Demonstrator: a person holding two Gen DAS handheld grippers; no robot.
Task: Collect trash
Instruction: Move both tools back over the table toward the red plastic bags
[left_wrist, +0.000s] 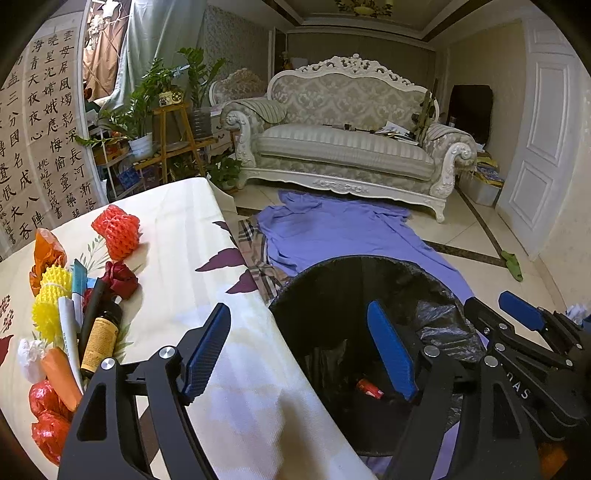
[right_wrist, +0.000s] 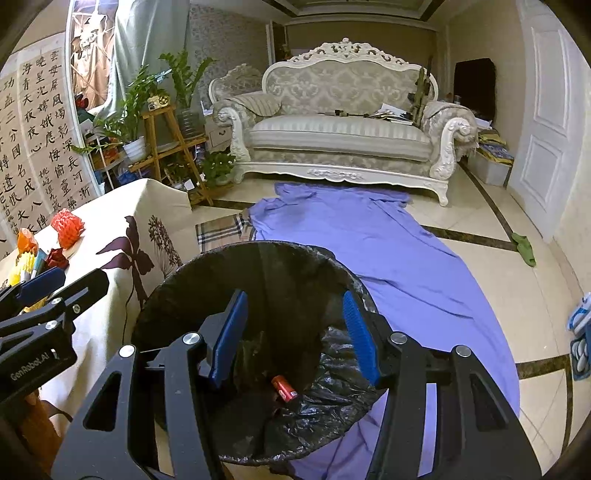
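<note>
A bin lined with a black bag (left_wrist: 332, 280) (right_wrist: 177, 280) stands on the floor against the table's edge. A small red can (left_wrist: 369, 388) (right_wrist: 284, 388) lies at its bottom. My left gripper (left_wrist: 297, 325) is open and empty, one finger over the cream tablecloth (left_wrist: 192, 258), the other over the bin. My right gripper (right_wrist: 295, 302) hangs open and empty above the bin's mouth. Trash is piled at the table's left: a red foam net (left_wrist: 117, 232), yellow foam nets (left_wrist: 51, 299), a brown bottle (left_wrist: 101, 336), a dark red wrapper (left_wrist: 120, 278), a white tissue (left_wrist: 29, 356) and a red bag (left_wrist: 48, 417).
A purple sheet (right_wrist: 369, 240) covers the floor behind the bin, with a plaid cloth (right_wrist: 221, 229) beside it. A white ornate sofa (right_wrist: 340, 133) stands at the back and a plant stand (right_wrist: 166, 140) at its left. A green slipper (right_wrist: 524, 249) lies near the white door (right_wrist: 546, 129).
</note>
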